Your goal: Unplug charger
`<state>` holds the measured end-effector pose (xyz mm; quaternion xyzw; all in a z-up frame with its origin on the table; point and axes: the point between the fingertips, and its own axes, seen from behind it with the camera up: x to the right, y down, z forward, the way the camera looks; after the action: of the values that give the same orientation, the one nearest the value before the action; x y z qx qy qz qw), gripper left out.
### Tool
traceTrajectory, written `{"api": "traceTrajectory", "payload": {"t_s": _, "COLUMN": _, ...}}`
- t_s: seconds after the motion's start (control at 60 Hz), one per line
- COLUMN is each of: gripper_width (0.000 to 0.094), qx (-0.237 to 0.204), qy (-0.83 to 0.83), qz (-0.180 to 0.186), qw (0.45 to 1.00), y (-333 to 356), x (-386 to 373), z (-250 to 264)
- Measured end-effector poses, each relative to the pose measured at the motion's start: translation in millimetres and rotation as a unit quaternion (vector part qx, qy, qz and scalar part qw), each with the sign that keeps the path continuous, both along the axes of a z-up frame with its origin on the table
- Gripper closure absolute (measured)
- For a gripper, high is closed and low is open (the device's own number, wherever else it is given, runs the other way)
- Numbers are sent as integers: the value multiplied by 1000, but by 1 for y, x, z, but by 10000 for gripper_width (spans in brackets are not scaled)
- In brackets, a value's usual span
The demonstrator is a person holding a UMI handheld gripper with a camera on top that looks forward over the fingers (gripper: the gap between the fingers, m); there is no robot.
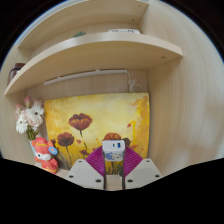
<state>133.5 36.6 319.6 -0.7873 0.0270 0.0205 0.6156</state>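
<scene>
A small white charger block with a blue mark on its face sits between my two fingers, against the purple pads. My gripper is closed on it from both sides. It stands just in front of a yellow painting of red poppies on the wooden back wall. The socket or strip beneath the charger is hidden by my fingers.
A curved wooden shelf runs above the painting, with a white light strip under it. Plush toys, a white rabbit and an orange figure, stand to the left of my fingers.
</scene>
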Motion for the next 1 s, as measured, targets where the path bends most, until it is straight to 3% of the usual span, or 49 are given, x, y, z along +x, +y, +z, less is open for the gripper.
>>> {"api": "traceTrajectory", "payload": {"t_s": 0.117, "gripper_width": 733, "qx": 6, "qy": -28, "qz": -14, "qw": 999, "y": -5, "x": 50, "z": 18}}
{"api": "traceTrajectory", "payload": {"t_s": 0.2, "gripper_width": 733, "qx": -39, "qy": -47, "qz": -27, "qw": 998, "y": -17, "x": 79, "z": -32}}
{"api": "traceTrajectory", "payload": {"t_s": 0.4, "gripper_width": 735, "qx": -173, "qy": -26, "qz": -43, "qw": 984, "y": -38, "x": 118, "z": -206}}
{"api": "traceTrajectory", "payload": {"t_s": 0.5, "gripper_width": 716, "qx": -213, "qy": -21, "qz": -58, "qw": 975, "y": -54, "x": 130, "z": -255}}
{"api": "traceTrajectory", "payload": {"t_s": 0.6, "gripper_width": 710, "qx": -233, "qy": -14, "qz": -48, "qw": 971, "y": -54, "x": 123, "z": -290}}
{"api": "traceTrajectory", "payload": {"t_s": 0.717, "gripper_width": 670, "qx": -250, "qy": 9, "qz": -60, "qw": 966, "y": -61, "x": 122, "z": -304}}
{"api": "traceTrajectory", "payload": {"t_s": 0.85, "gripper_width": 589, "qx": -244, "qy": 0, "qz": -75, "qw": 967, "y": -57, "x": 132, "z": -302}}
{"api": "traceTrajectory", "payload": {"t_s": 1.0, "gripper_width": 274, "qx": -215, "qy": -32, "qz": -100, "qw": 971, "y": -58, "x": 139, "z": -263}}
